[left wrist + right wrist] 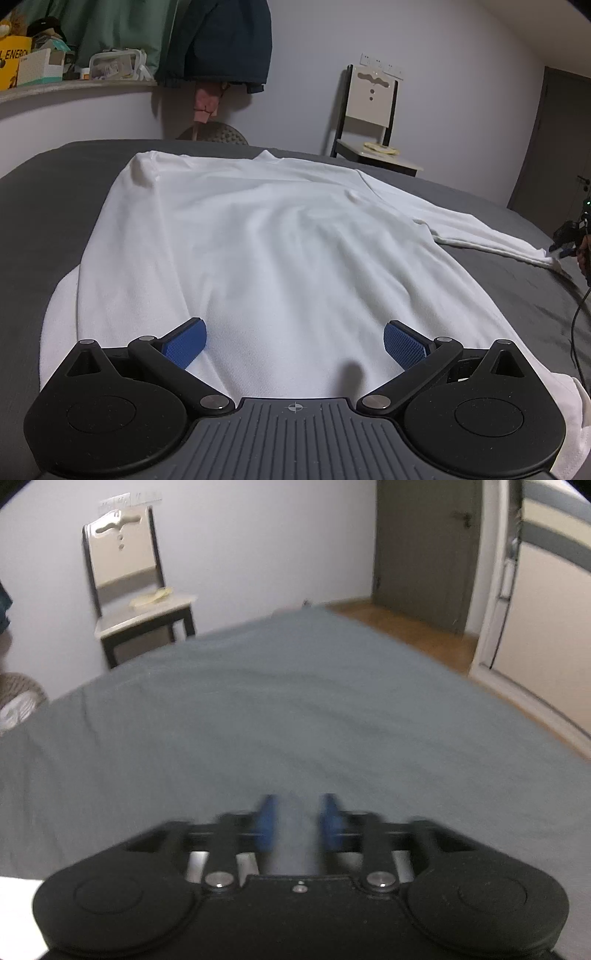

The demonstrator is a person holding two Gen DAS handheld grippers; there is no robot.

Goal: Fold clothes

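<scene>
White long-sleeved shirt spread on the bed; folding barely begun.

Left wrist view: the left tool (294, 341) hovers over the near hem of the white long-sleeved shirt (258, 240), its blue pads spread wide apart and holding nothing. The shirt lies flat on the grey bed (44, 221), collar at the far end. The left side appears already turned under or over the body; the right sleeve (491, 236) still extends fully to the right, where the right tool (563, 240) sits at the cuff. Right wrist view: the right tool (298, 821) is blurred; its pads stand slightly apart with no cloth visible between them, over bare bed sheet (295, 701). Judgement: right sleeve fold and body folds remain.
</scene>
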